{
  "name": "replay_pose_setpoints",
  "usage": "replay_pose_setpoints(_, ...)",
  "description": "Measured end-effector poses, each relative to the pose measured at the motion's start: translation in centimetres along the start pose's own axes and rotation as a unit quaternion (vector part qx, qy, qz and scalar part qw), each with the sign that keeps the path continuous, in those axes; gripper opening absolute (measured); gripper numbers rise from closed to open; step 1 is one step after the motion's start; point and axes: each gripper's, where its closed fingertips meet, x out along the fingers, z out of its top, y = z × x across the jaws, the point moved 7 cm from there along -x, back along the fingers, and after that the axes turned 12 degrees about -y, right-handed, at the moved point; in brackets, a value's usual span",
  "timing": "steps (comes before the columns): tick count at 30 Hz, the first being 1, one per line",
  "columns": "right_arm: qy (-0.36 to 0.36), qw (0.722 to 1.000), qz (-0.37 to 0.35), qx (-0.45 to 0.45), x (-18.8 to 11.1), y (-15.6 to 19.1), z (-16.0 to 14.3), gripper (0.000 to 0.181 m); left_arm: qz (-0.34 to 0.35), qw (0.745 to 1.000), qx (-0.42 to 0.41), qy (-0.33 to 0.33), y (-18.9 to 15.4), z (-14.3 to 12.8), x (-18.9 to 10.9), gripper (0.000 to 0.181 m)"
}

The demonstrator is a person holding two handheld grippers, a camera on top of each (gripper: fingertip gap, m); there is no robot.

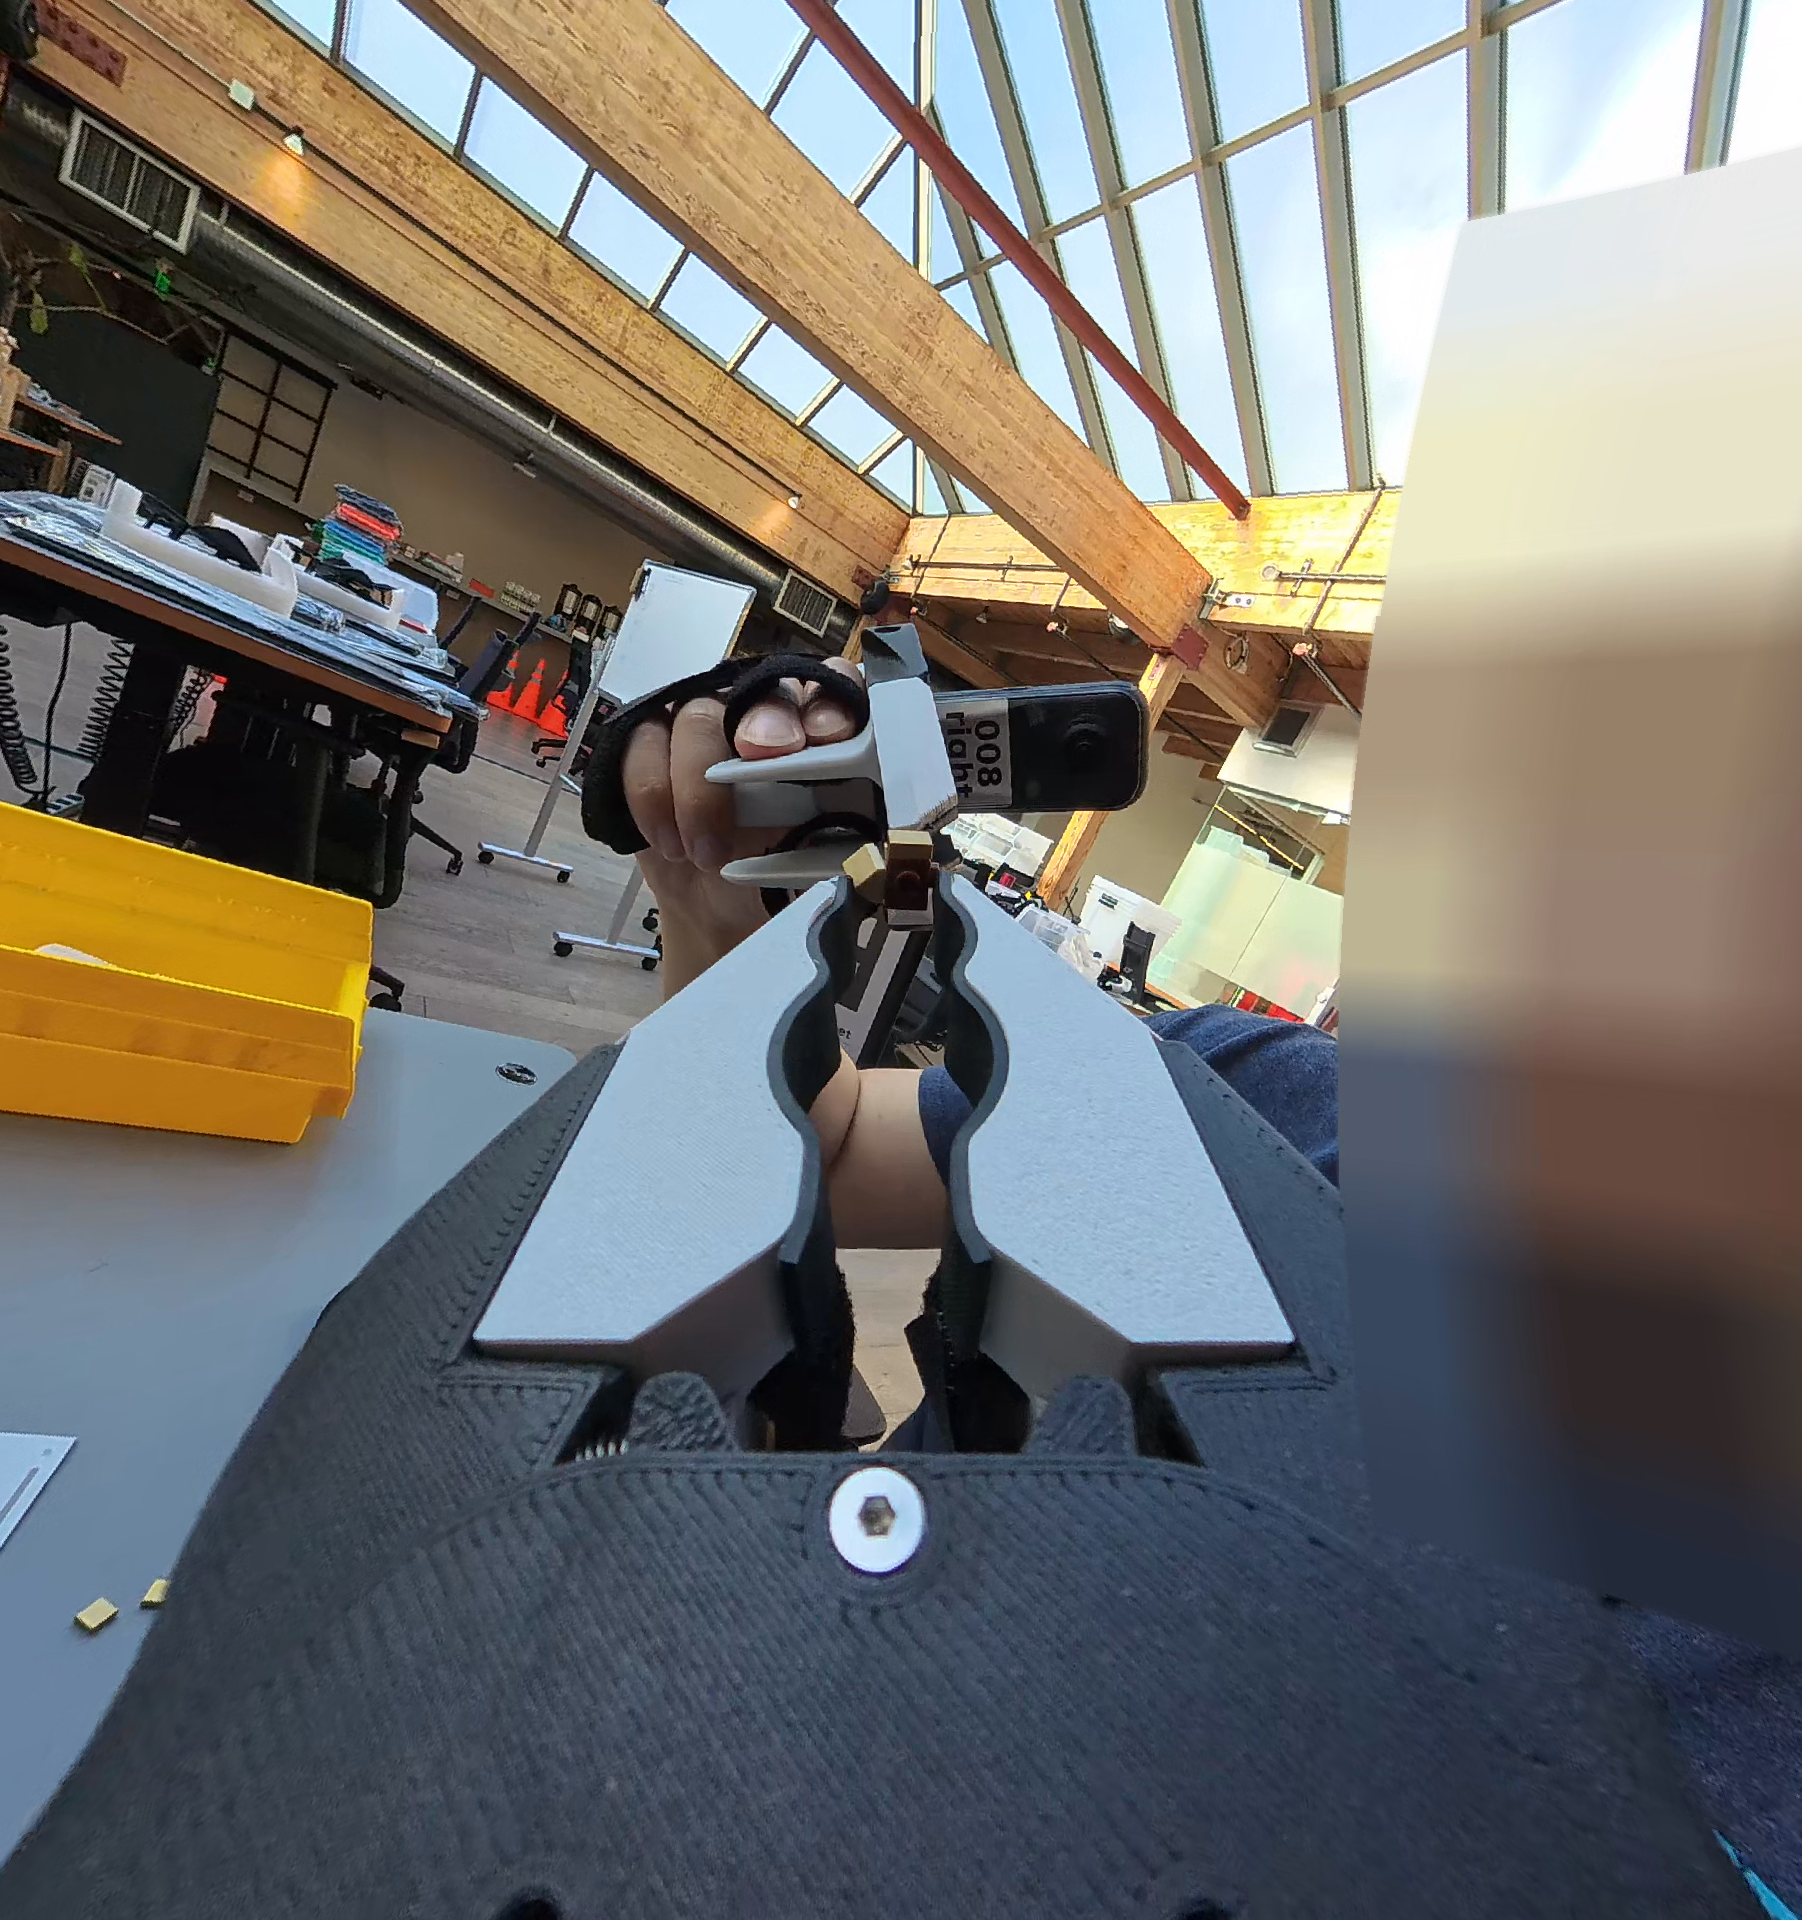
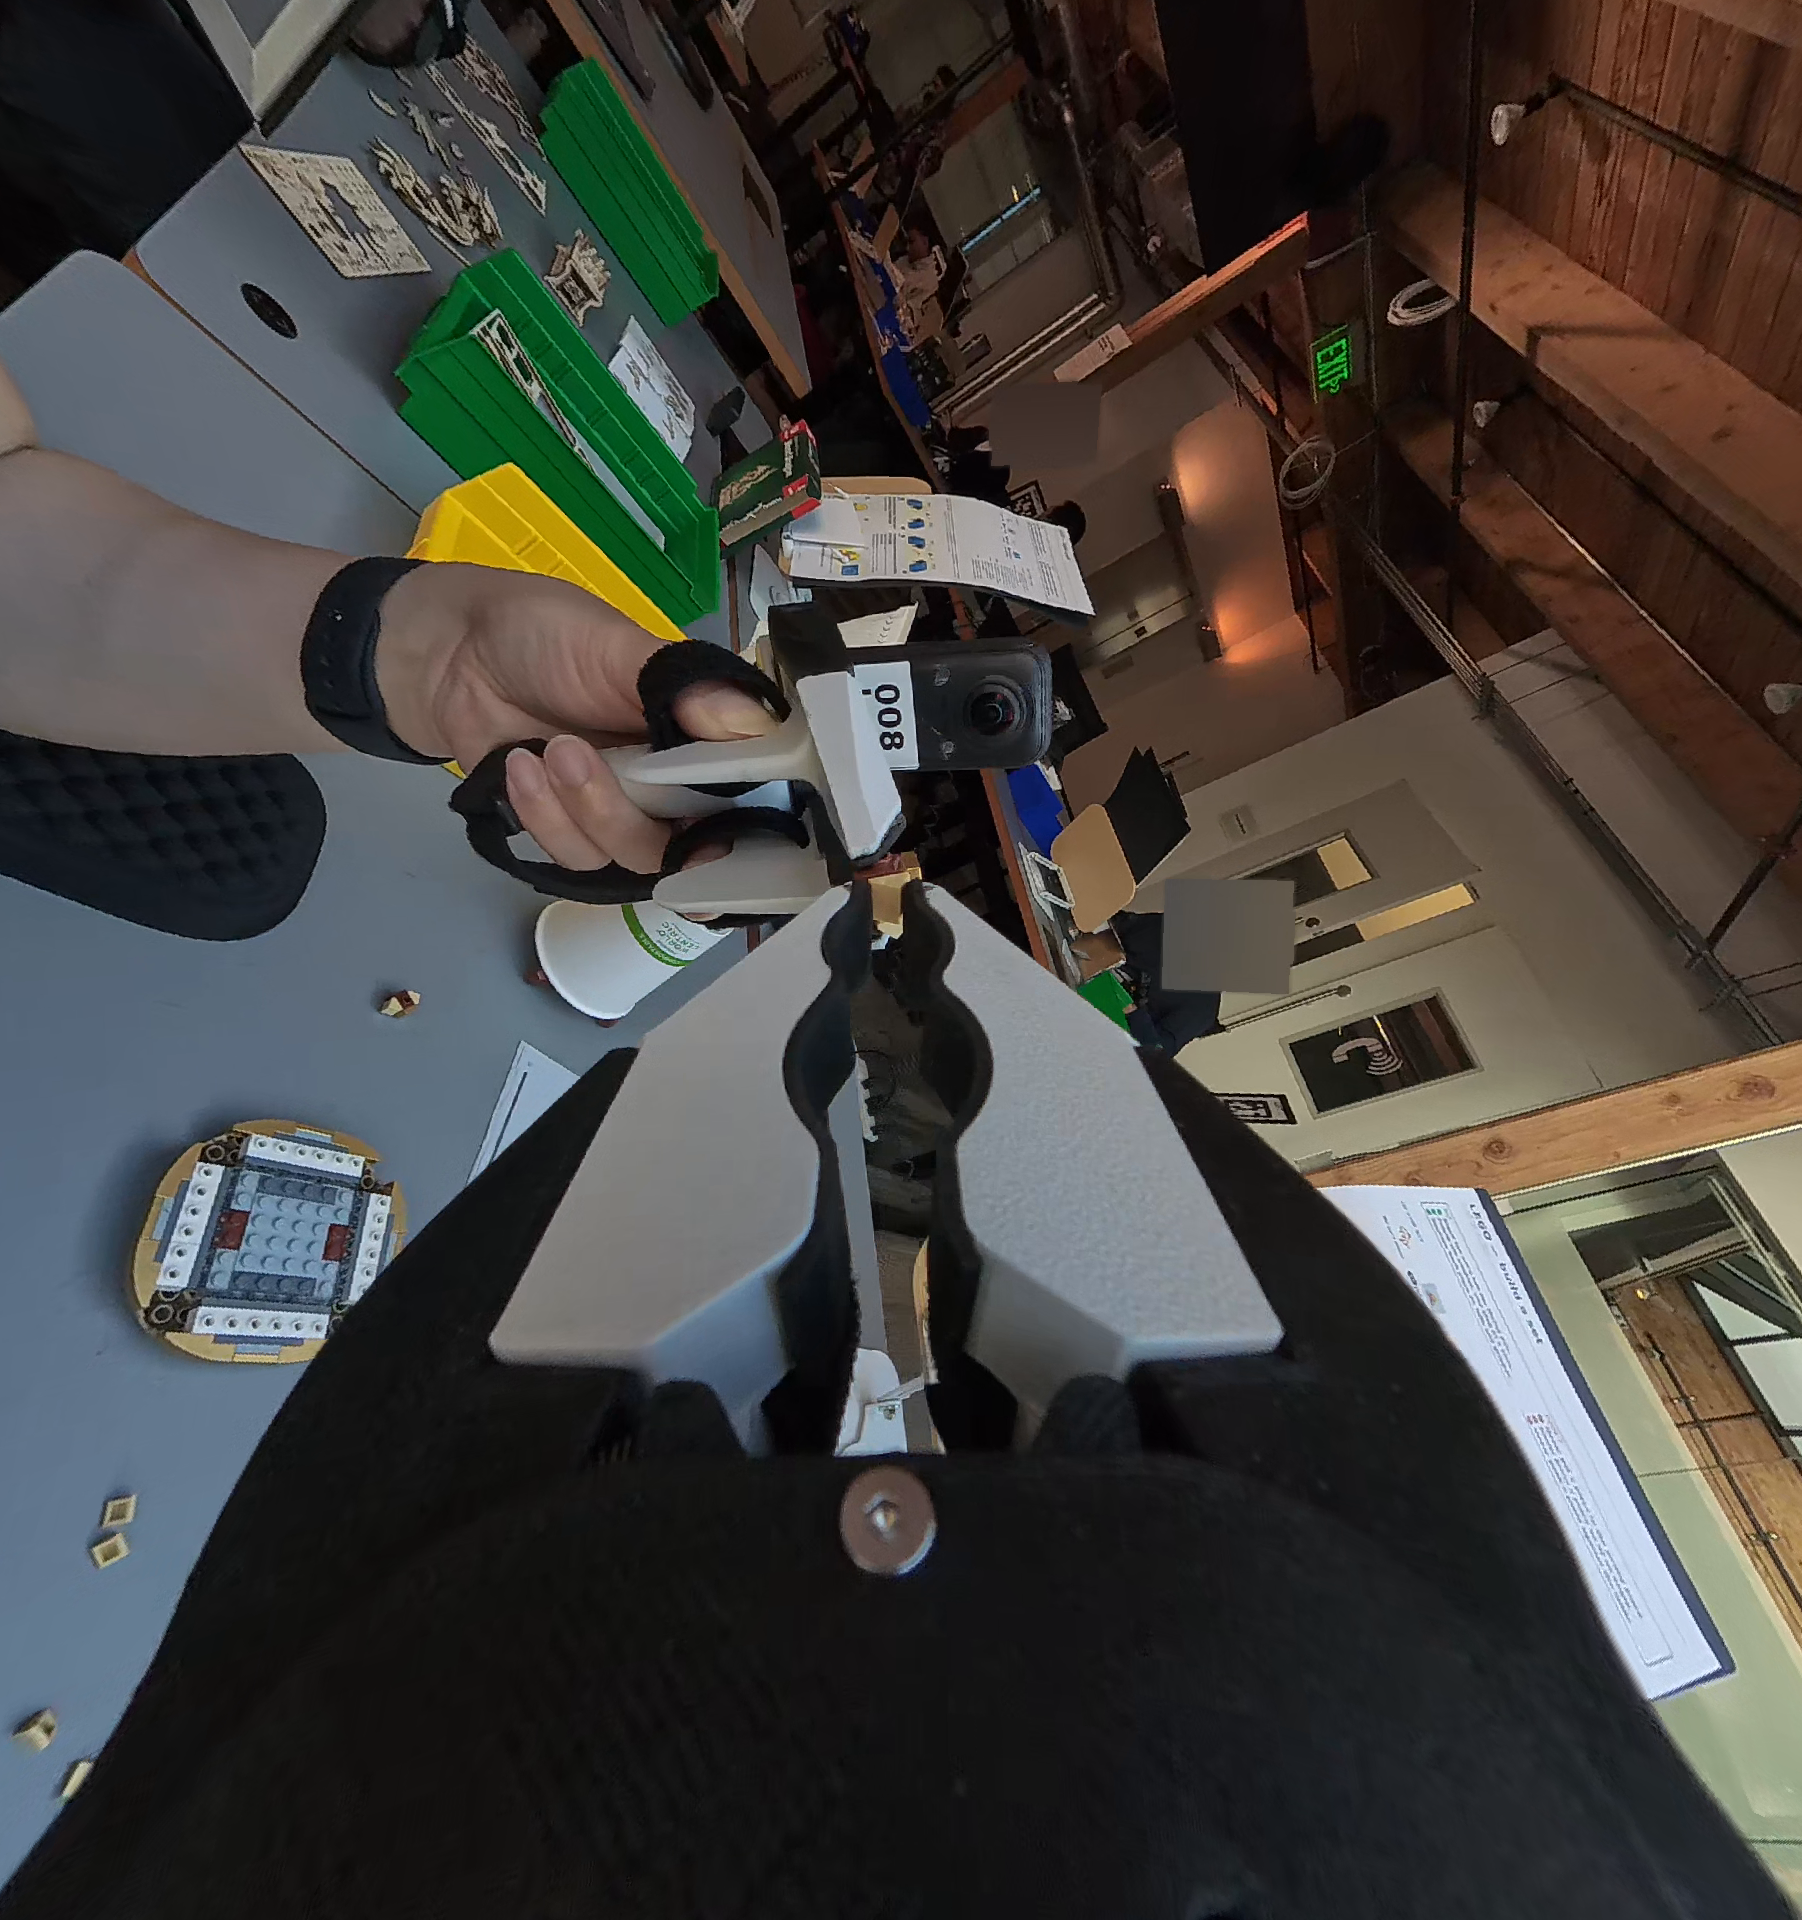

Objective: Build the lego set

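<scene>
To your left on the grey table [image 1: 149, 1299] sits a yellow bin [image 1: 149, 987], nested in a stack of like bins. Beyond it you have a dark desk [image 1: 201, 613] loaded with white and black items, and a whiteboard on castors [image 1: 684, 634] farther off. Overhead, timber beams [image 1: 772, 239] cross a glass skylight [image 1: 1240, 208].

In the right wrist view you see green bins [image 2: 564, 416] in two stacks behind the yellow one, a white paper cup [image 2: 616, 961] lying on its side, a printed sheet [image 2: 938, 556] near the table's far edge, and an open binder page [image 2: 1531, 1434] at right. A black chair back [image 2: 118, 831] touches the table edge.
</scene>
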Motion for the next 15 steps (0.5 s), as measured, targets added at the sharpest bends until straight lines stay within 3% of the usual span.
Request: replay_pose_setpoints(15,0.025,0.999,-0.029,-0.002,0.14,0.18,-0.77,0.005,0.016,1.000,0.005,-0.011,0.85,0.22,-0.28,0.013)
